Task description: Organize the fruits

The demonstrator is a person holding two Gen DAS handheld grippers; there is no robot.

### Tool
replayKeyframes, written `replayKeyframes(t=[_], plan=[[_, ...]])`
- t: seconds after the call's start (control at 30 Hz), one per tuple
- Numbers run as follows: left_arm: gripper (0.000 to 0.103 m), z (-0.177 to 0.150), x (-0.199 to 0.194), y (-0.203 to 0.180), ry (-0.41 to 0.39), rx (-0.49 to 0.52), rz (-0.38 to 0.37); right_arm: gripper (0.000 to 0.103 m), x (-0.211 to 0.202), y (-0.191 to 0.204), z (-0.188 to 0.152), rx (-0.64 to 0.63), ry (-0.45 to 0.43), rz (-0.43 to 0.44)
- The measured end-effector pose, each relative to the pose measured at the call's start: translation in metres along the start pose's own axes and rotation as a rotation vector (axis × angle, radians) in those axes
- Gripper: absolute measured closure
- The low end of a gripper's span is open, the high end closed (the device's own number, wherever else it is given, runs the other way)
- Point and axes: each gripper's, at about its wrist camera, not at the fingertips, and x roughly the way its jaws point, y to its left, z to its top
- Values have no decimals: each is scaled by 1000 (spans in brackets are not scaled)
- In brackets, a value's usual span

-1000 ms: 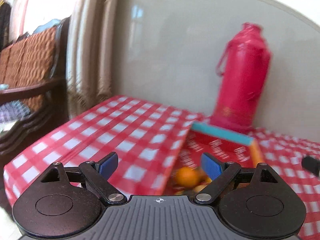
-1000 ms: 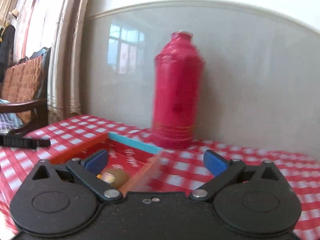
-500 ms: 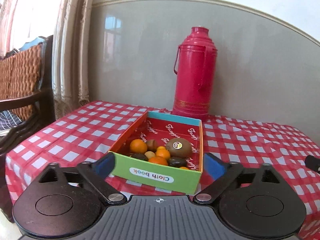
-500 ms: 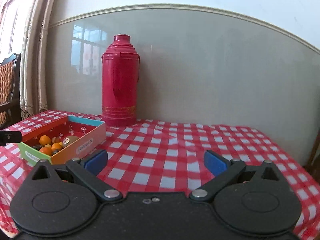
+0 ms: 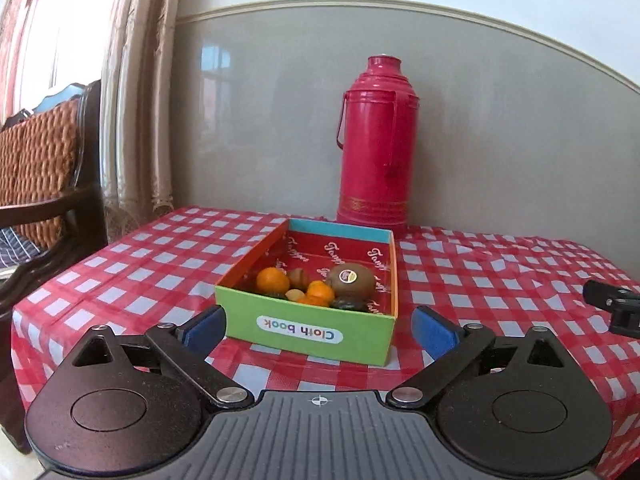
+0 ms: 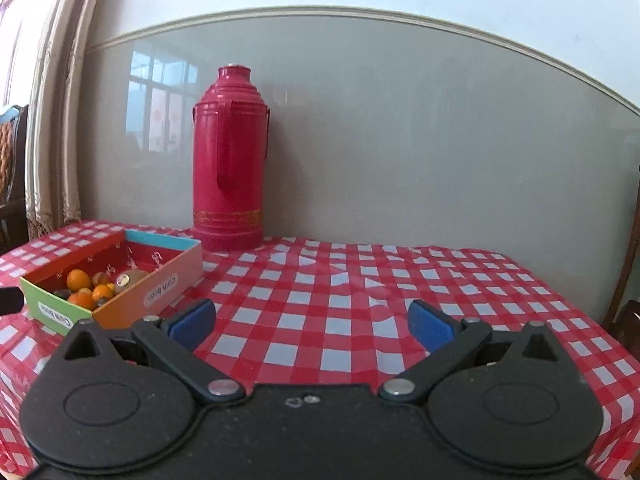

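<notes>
**A:** so where's the fruit? 
**B:** all in the box [image 5: 308, 330], sitting just ahead of the left gripper [image 5: 319, 330], between its spread fingers. oranges [image 5: 273, 280] and a kiwi [image 5: 351, 279] in there.

**A:** and the right gripper [image 6: 312, 325]? 
**B:** fingers wide apart too, holding nothing. box is off past its left finger, red thermos [image 6: 228, 160] behind it.

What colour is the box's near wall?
Green, on the box, with a white label; left wrist view shows it best.
</notes>
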Motion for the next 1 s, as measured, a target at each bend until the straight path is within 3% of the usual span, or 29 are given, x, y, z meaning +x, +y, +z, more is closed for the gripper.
replayKeyframes(t=[0.13, 0.37, 1.0], plan=[[4, 1, 0, -1, -16, -13, -30, 6, 1, 3, 0, -15, -11, 7], [4, 0, 4, -2, -2, -13, -18, 6, 2, 10, -1, -68, -4, 7], [4, 0, 5, -4, 2, 3, -19, 6, -1, 6, -1, -35, -15, -4]])
